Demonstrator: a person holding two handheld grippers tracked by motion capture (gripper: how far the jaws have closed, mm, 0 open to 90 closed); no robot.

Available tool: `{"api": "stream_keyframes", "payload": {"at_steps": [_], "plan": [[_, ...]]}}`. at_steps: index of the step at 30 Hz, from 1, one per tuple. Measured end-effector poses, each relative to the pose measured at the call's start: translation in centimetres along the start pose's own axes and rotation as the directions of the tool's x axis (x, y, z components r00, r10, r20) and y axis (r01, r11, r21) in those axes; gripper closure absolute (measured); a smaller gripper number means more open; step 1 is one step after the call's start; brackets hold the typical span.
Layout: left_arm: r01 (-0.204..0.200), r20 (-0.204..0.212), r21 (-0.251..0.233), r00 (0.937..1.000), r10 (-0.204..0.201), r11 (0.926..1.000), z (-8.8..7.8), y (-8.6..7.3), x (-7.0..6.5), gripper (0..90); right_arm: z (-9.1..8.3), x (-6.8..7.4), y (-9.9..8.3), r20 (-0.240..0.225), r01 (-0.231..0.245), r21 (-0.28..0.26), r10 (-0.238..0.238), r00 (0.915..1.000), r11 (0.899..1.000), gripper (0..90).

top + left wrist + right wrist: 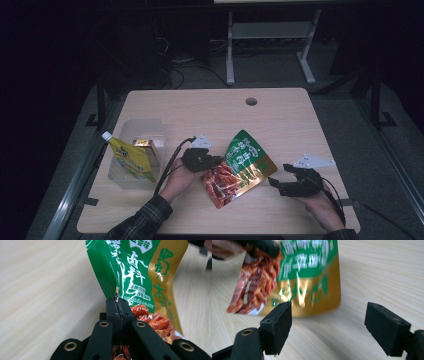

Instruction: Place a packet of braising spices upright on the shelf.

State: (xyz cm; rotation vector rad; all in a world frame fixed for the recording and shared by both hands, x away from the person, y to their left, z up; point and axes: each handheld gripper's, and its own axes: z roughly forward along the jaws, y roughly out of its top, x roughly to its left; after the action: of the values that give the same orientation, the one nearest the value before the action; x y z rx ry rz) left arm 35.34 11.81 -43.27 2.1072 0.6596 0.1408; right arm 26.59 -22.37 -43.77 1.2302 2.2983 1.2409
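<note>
A snack pouch [240, 167], green and gold with red food printed at its lower end, is tilted up off the wooden table [280, 120]. My left gripper [216, 161] is shut on the pouch's left edge. In the left gripper view the two black jaws [117, 303] meet on the pouch's thin side seam [140, 272]. My right gripper [274, 184] sits low to the right of the pouch, apart from it. Its pads [279, 325] stand wide open with nothing between them, and the pouch [309, 272] hangs beyond them.
A clear plastic bin [145, 126] stands at the table's left, holding a yellow spouted pouch [131, 157] and a small gold box [144, 143]. A cable hole [251, 101] lies near the far edge. Another desk's white legs [230, 50] stand beyond.
</note>
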Motion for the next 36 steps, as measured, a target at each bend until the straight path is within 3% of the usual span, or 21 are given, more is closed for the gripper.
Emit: {"api": "stream_keyframes", "payload": {"at_steps": [5,9,16,21,24,30,32,36], "plan": [[0.035,0.014,-0.067,0.9993,-0.034,0.9971,-1.7,0.7,0.4,89.9,1.2,0.4,0.4,-0.081,-0.022,-0.013,0.021,0.9965,1.0,19.9],[0.041,0.028,-0.116,0.9989,-0.038,0.9924,-2.8,1.4,0.1,89.9,2.8,0.9,1.4,-0.131,-0.042,-0.024,0.039,0.9906,0.999,19.2],[0.051,0.043,-0.169,0.9981,-0.044,0.9843,-4.0,2.0,-0.4,89.9,4.7,1.6,3.0,-0.226,-0.089,-0.129,0.058,0.9725,0.988,25.6],[0.052,0.036,-0.174,0.9983,-0.047,0.9833,-4.1,2.0,-0.3,89.8,5.7,1.8,3.7,-0.294,-0.12,-0.179,0.063,0.9538,0.976,46.5],[0.058,0.022,-0.175,0.9983,-0.055,0.9828,-4.3,1.9,-0.2,89.8,6.3,1.8,3.9,-0.316,-0.118,-0.184,0.055,0.9472,0.976,58.4],[0.064,0.015,-0.177,0.998,-0.062,0.9822,-4.4,1.8,-0.1,89.7,6.5,1.7,4.3,-0.329,-0.124,-0.202,0.052,0.9428,0.972,83.2],[0.063,0.02,-0.175,0.998,-0.06,0.9826,-4.3,1.8,0.0,89.6,6.4,1.8,4.4,-0.319,-0.104,-0.203,0.035,0.9471,0.974,86.3],[0.067,0.026,-0.174,0.9977,-0.063,0.9824,-4.2,1.8,-0.1,89.0,6.2,1.5,4.5,-0.329,-0.096,-0.2,0.026,0.944,0.975,89.1]]}}
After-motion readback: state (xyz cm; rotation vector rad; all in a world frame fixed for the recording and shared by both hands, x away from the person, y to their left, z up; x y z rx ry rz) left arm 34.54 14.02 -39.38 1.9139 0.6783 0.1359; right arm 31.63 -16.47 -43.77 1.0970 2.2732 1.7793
